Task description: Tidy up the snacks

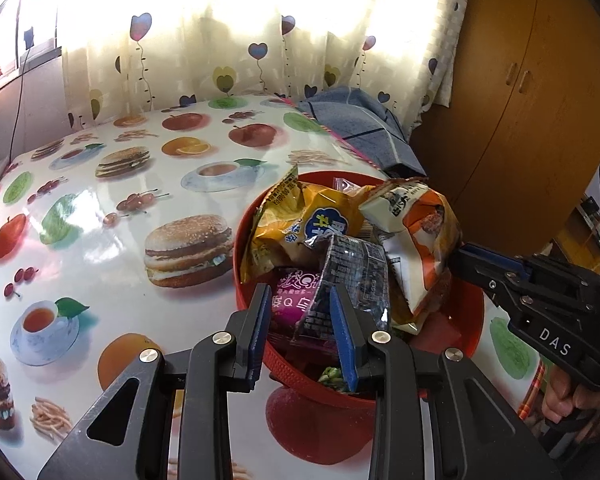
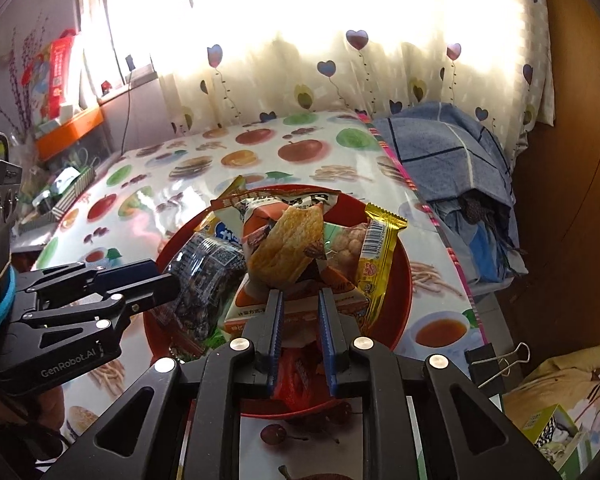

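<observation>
A red bowl [image 1: 241, 240] [image 2: 406, 280] heaped with snack packets stands on the food-print tablecloth [image 1: 100, 220]. My left gripper [image 1: 300, 292] [image 2: 172, 282] is shut on a dark, see-through packet [image 1: 352, 268] [image 2: 204, 276] at the bowl's near side. A purple packet [image 1: 290, 298] lies under it. My right gripper [image 2: 301, 296] [image 1: 458, 258] is shut on the lower part of an orange and white packet [image 2: 284, 248] [image 1: 424, 240] that stands up in the bowl. A yellow packet [image 1: 300, 220] and a gold bar wrapper [image 2: 378, 256] also lie in the bowl.
A blue checked cloth [image 1: 360, 128] [image 2: 440, 152] is bunched at the table's far right edge. A wooden wardrobe [image 1: 520, 100] stands to the right. A binder clip [image 2: 496, 364] grips the cloth edge. Clutter [image 2: 60, 188] sits off the table's left side.
</observation>
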A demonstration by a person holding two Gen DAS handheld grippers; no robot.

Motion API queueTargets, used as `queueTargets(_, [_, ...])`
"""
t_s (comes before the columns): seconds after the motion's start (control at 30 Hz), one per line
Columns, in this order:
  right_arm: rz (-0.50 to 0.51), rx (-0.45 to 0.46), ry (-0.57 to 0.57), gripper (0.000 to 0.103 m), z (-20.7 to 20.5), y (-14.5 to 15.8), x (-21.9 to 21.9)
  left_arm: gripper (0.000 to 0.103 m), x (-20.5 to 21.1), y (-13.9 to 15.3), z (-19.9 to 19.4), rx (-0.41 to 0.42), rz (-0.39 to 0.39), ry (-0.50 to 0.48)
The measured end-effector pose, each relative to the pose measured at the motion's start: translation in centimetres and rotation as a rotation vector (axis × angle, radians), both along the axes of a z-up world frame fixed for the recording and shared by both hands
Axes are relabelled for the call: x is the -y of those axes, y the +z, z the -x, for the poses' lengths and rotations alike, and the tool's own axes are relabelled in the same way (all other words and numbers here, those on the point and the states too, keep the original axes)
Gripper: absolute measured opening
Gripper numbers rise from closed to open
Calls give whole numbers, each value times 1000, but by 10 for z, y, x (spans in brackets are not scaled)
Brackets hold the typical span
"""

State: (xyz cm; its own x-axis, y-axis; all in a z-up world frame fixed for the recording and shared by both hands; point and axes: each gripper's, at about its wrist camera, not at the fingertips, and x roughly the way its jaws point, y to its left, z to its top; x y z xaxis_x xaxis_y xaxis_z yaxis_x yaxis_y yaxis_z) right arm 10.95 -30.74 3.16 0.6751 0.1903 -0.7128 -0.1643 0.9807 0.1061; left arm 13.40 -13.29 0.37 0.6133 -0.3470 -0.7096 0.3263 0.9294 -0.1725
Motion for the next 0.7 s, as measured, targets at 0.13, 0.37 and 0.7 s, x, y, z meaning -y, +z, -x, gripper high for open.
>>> queueTargets(0.13, [19,3,7,21,9,2,-5,32,5,1,8,5,-10,-25])
queueTargets(0.37, [49,17,15,30,24,6,-13,32,8,7,22,19,-34,-27])
queueTargets(0.7, [85,26,22,36,47,4,-26,32,8,8,43,18,-50,-36])
